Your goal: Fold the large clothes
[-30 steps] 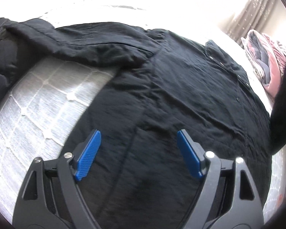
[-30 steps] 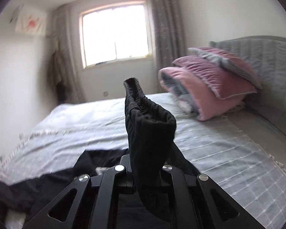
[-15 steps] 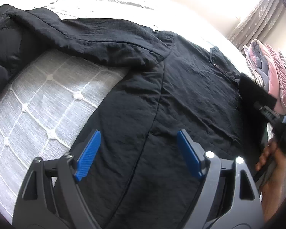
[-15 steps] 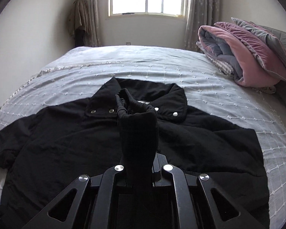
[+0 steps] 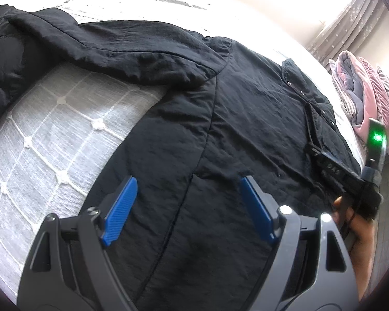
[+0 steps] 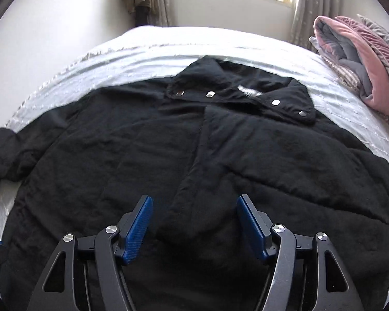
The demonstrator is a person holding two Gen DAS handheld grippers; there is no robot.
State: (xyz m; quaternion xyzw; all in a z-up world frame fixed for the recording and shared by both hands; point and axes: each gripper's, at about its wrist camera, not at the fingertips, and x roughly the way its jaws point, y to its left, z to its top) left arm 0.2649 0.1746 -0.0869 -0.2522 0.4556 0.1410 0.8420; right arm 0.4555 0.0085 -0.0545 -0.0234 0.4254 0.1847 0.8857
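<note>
Across the grey bedspread [image 6: 147, 49] the black padded jacket [image 6: 147, 150] is lying flat, looking soft, bulky and slippery, best pinched at a sleeve cuff or hem, while the right gripper [image 6: 193, 223], its jaws just opening, and the left gripper [image 5: 186, 207] are both hovering spread and empty.

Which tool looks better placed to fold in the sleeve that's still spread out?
Probably the left tool: it hangs open over the black jacket near the spread sleeve. The right tool has just been opening over the sleeve already folded across the front.
</note>
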